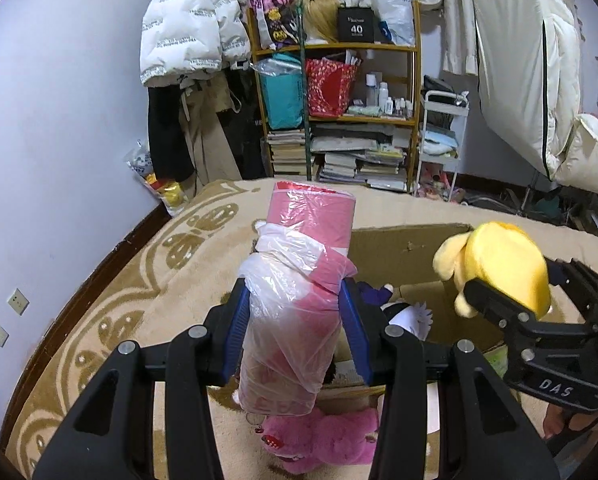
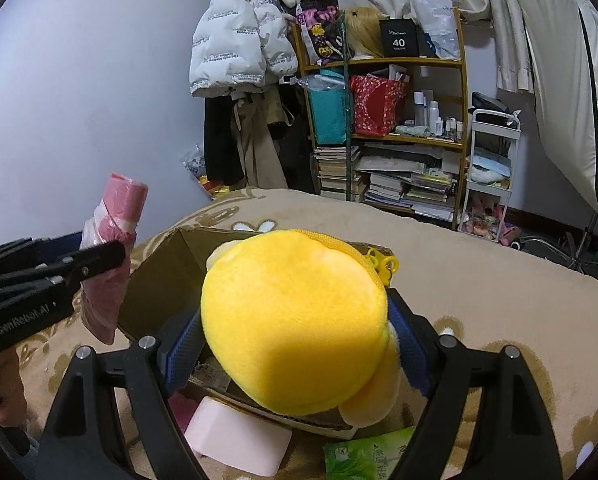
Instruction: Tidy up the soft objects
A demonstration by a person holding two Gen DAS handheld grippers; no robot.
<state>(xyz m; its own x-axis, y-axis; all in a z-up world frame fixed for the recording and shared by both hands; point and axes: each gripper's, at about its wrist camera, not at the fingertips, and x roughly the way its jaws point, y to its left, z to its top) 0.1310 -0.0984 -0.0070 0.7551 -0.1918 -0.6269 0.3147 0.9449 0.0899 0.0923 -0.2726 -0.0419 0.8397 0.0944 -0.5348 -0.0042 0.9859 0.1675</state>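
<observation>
My left gripper [image 1: 295, 320] is shut on a pink roll wrapped in clear plastic [image 1: 299, 280], held upright above the near left edge of an open cardboard box [image 1: 399, 248]. The same pink roll [image 2: 115, 232] shows at the left of the right wrist view. My right gripper [image 2: 295, 344] is shut on a round yellow plush toy [image 2: 295, 320] with a yellow clip, hanging over the cardboard box [image 2: 167, 276]. In the left wrist view the yellow plush [image 1: 503, 264] and right gripper [image 1: 515, 292] hover over the box's right side. Dark and white soft items [image 1: 403, 308] lie inside the box.
A pink plush bear [image 1: 323, 444] lies on the beige patterned carpet [image 1: 139, 280] below my left gripper. A pale pink block [image 2: 239, 436] and a green packet [image 2: 363, 456] lie in front of the box. A loaded wooden shelf [image 1: 339, 120] and hanging coats [image 1: 191, 32] stand behind.
</observation>
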